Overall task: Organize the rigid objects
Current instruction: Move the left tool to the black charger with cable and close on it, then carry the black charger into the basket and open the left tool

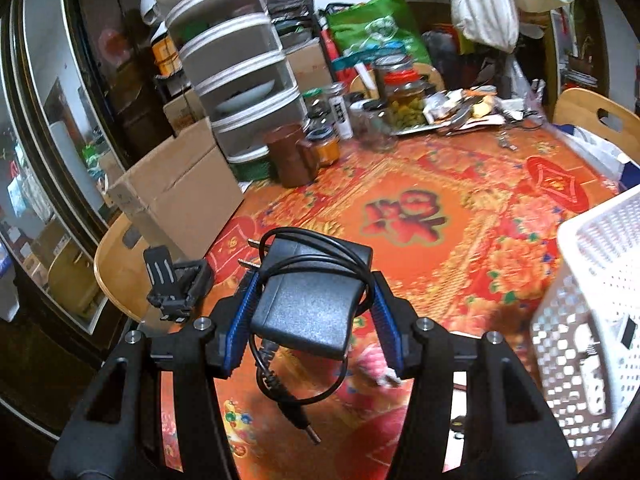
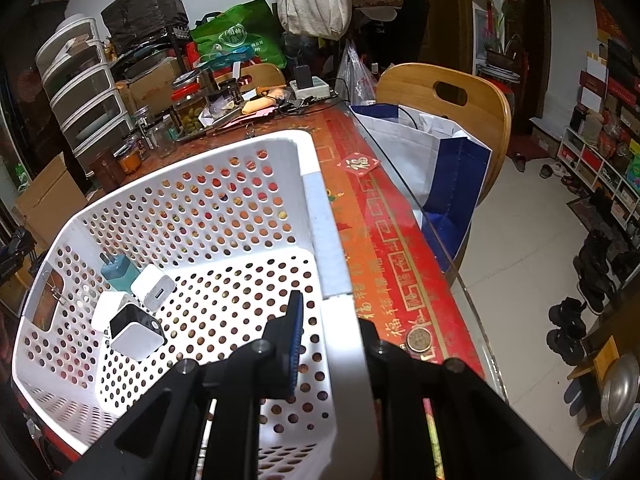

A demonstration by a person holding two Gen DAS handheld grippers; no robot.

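My left gripper [image 1: 310, 308] is shut on a black power adapter [image 1: 308, 304] with a looped black cord [image 1: 296, 392], held above the red patterned tablecloth [image 1: 440, 208]. A white perforated basket [image 1: 592, 320] stands to its right. In the right wrist view my right gripper [image 2: 332, 332] is shut on the basket's right rim [image 2: 340, 320], one finger inside and one outside the wall. Inside the basket lie a teal charger [image 2: 116, 274], a white charger [image 2: 154, 288] and a black-and-white charger [image 2: 136, 330].
A black clip-like holder [image 1: 176, 284] sits at the table's left edge by a cardboard box [image 1: 180, 196]. Jars [image 1: 404, 96] and a drawer tower [image 1: 236, 72] crowd the far side. A wooden chair [image 2: 444, 100] with a blue-white bag [image 2: 432, 160] stands right of the table.
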